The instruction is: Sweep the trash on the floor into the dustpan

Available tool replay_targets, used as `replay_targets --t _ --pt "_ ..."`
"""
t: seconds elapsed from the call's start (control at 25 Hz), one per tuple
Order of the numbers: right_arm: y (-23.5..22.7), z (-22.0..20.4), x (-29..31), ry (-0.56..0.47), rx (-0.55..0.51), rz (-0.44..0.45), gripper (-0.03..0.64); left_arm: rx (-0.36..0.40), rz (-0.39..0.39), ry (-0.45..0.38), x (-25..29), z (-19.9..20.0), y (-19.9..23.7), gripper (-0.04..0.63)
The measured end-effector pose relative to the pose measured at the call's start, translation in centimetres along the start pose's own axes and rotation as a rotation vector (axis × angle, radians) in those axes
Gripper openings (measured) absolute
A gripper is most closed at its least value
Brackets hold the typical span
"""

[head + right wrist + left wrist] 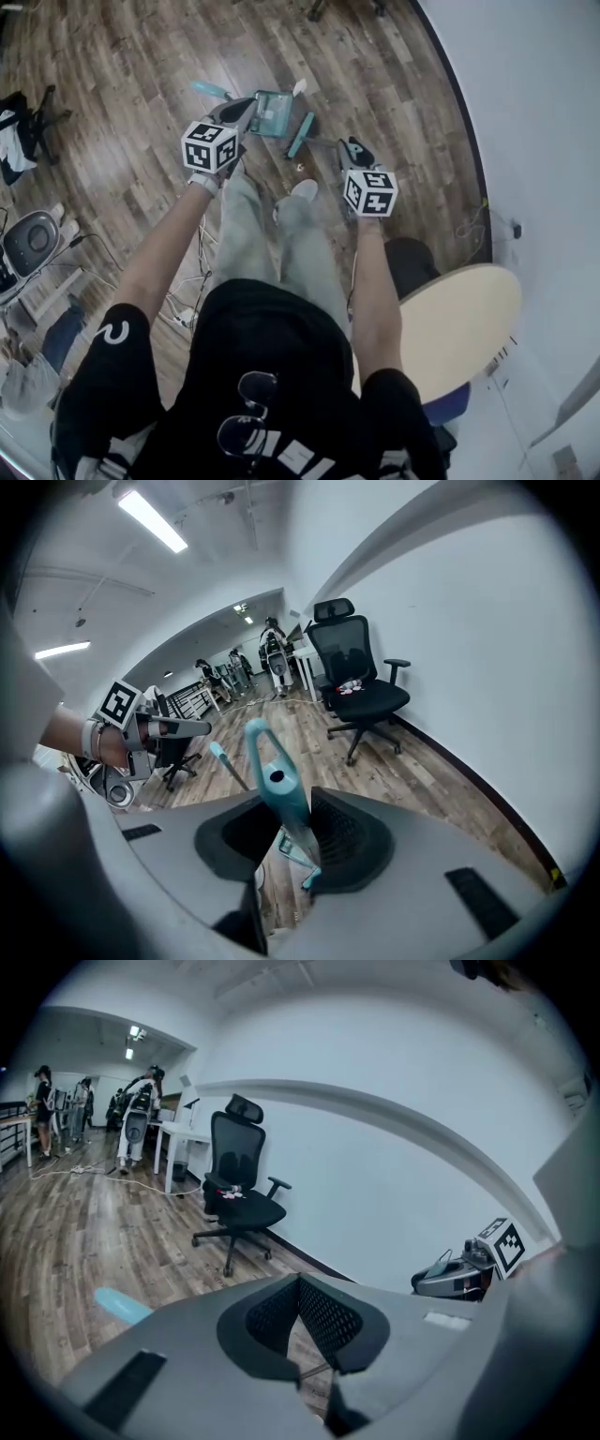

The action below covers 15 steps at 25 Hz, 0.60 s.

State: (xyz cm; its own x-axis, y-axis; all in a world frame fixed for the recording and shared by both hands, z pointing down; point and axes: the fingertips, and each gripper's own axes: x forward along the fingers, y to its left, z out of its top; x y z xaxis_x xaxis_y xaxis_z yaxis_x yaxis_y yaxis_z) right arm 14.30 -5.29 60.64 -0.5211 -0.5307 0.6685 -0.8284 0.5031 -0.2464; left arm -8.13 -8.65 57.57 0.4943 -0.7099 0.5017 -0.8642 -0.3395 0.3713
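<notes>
Broom handle (283, 801) between right tongs (287, 819)

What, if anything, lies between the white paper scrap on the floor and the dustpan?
Nothing visible does. The white paper scrap lies on bare floor close to the dustpan, by its far right corner. The broom head, whose handle the right gripper clamps, sits nearer the person, not between them.

The head view looks steeply down from above at the brown wood-plank floor (122, 84). The gripper views sit close behind the left tongs (300, 1288) and right tongs (283, 806), both facing one black mesh office chair (239, 1194) by the white wall (403, 1147).
</notes>
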Motion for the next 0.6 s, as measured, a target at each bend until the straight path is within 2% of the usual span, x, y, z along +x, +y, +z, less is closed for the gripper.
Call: replay_targets --t 0.28,0.44,0.6 --pt "-6.7 -0.9 -5.3 -0.042 0.082 -0.105 0.092 0.089 -0.106 0.038 5.3 2.5 -7.1 -0.003" --pt "-9.2 -3.0 -8.7 -0.074 0.142 -0.182 0.091 0.139 -0.188 0.094 7.7 1.6 -11.2 -0.003" --pt "-10.6 -7.1 -12.4 -0.117 0.254 -0.295 0.091 0.223 -0.307 0.169 9.9 0.0 -15.6 -0.003"
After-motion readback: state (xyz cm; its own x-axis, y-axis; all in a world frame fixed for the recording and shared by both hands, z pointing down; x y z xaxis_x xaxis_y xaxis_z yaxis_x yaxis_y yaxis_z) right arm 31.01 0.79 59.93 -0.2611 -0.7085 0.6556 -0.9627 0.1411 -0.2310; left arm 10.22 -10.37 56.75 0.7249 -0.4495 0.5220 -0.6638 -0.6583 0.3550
